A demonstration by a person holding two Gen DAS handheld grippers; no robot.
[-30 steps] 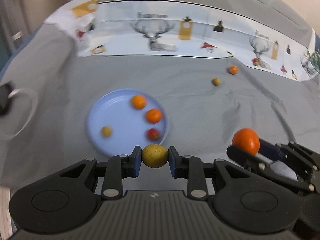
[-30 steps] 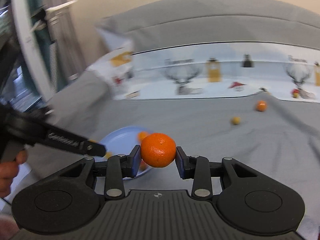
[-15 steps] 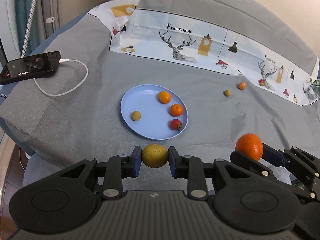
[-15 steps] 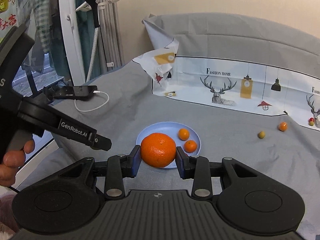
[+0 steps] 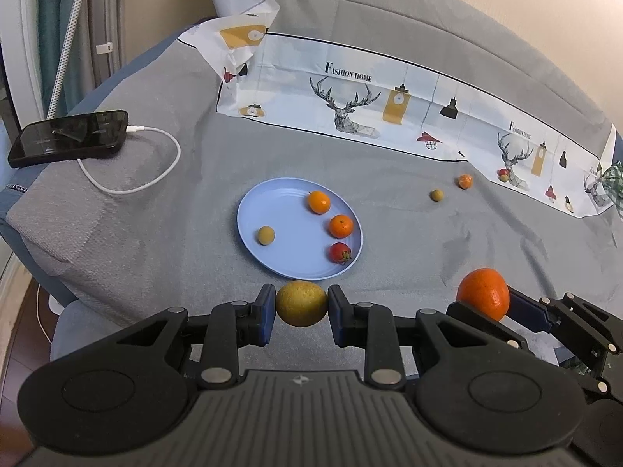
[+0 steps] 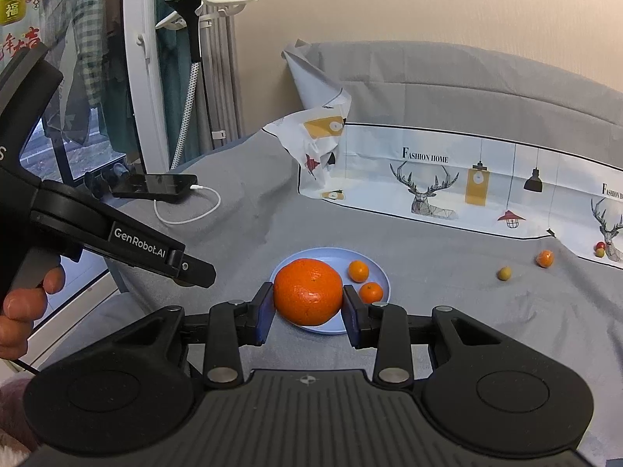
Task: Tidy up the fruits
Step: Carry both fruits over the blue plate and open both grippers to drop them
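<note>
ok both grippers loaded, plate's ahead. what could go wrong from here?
1. The blue plate already holds four small fruits along its right side; dropping the big orange from the right gripper may knock them off.
2. The round yellow-green fruit in the left gripper could roll off the shallow rim.

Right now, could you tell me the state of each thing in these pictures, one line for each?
Left tongs: shut on the yellow-green round fruit.
Right tongs: shut on the large orange mandarin.
Round light-blue plate: holds four small fruits.
Black phone: lying flat, white cable plugged in.
Small yellow-green fruit and small orange fruit: loose on the grey cloth.
</note>
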